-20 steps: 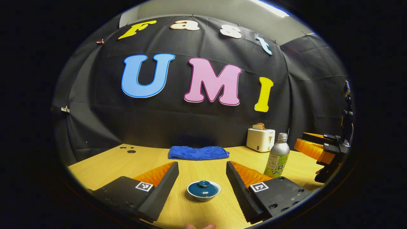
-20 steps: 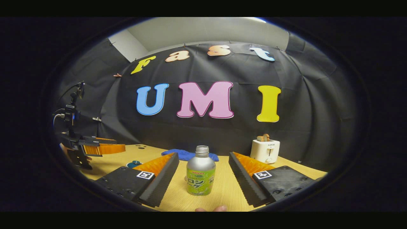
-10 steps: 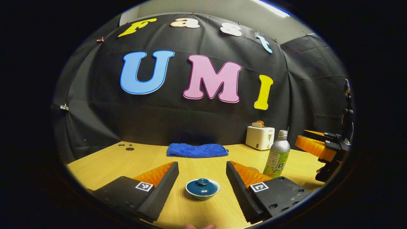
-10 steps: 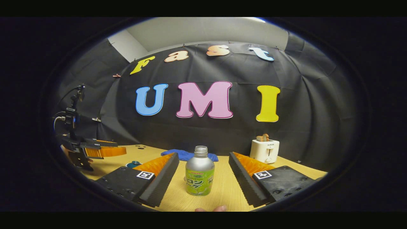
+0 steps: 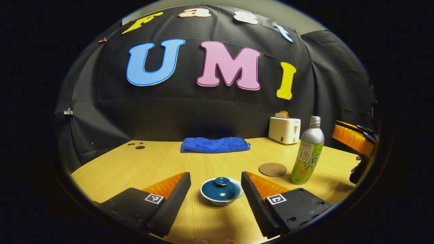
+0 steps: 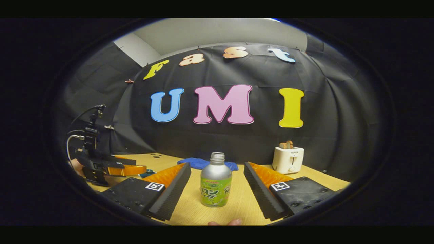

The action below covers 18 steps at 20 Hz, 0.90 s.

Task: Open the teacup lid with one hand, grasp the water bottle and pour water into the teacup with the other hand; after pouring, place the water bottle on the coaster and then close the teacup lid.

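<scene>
Since the earlier frames: left gripper (image 5: 216, 184) had dropped closer to the teacup (image 5: 221, 191); coaster (image 5: 272, 169) had come into sight.

Left gripper: fingers spread wide, touching nothing. Teacup sat between the tips, lid (image 5: 220, 188) on, contents hidden.

Right gripper (image 6: 217, 176): fingers spread wide, clear of the bottle (image 6: 216, 181), which stood upright between them, uncapped, contents not visible.

Table (image 5: 162, 161): in the left gripper view, coaster lay bare just left of the bottle (image 5: 307, 152), right of the teacup and beyond it. Blue cloth (image 5: 215, 144) lay folded at the back. Toaster (image 5: 284, 129) at back right held a slice of bread.
</scene>
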Available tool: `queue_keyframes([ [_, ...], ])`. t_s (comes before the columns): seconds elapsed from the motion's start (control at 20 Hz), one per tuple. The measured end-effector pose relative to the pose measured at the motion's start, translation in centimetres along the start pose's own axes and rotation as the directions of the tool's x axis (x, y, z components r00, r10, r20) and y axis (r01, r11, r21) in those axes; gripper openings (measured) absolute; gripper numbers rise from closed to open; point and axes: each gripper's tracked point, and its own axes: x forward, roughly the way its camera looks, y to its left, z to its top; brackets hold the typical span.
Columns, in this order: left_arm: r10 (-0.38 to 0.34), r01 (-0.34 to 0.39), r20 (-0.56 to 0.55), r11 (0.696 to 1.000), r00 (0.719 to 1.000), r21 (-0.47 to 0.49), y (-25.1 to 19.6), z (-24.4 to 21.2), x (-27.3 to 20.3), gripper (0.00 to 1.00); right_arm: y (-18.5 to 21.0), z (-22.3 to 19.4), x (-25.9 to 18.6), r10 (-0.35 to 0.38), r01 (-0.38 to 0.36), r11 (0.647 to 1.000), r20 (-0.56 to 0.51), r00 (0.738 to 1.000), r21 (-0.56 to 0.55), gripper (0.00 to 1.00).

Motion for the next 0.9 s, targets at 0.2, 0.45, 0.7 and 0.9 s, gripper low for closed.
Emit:
queue_keyframes([
  [0.2, -0.024, 0.024, -0.012, 1.0, 1.0, 0.004, -0.6, -0.4, 1.7, 0.86, -0.4, -0.4, 0.0, 0.029, -0.029, 1.0, 0.002, 1.0, -0.005, 0.97],
  [0.45, -0.027, 0.028, -0.053, 1.0, 0.998, 0.01, -0.6, -1.1, 2.7, 0.7, -2.4, -1.0, 0.5, 0.015, -0.015, 1.0, 0.001, 1.0, -0.01, 0.98],
  [0.7, -0.016, 0.021, -0.094, 0.999, 0.995, 0.048, -0.6, -1.6, 3.7, 0.6, -2.9, -2.4, 1.5, 0.016, -0.016, 1.0, -0.012, 1.0, -0.005, 0.97],
  [0.9, -0.009, 0.014, -0.094, 0.998, 0.996, 0.062, -0.7, -1.6, 4.0, 0.45, -3.1, -3.5, 1.7, 0.014, -0.014, 1.0, -0.03, 0.999, -0.012, 0.98],
])
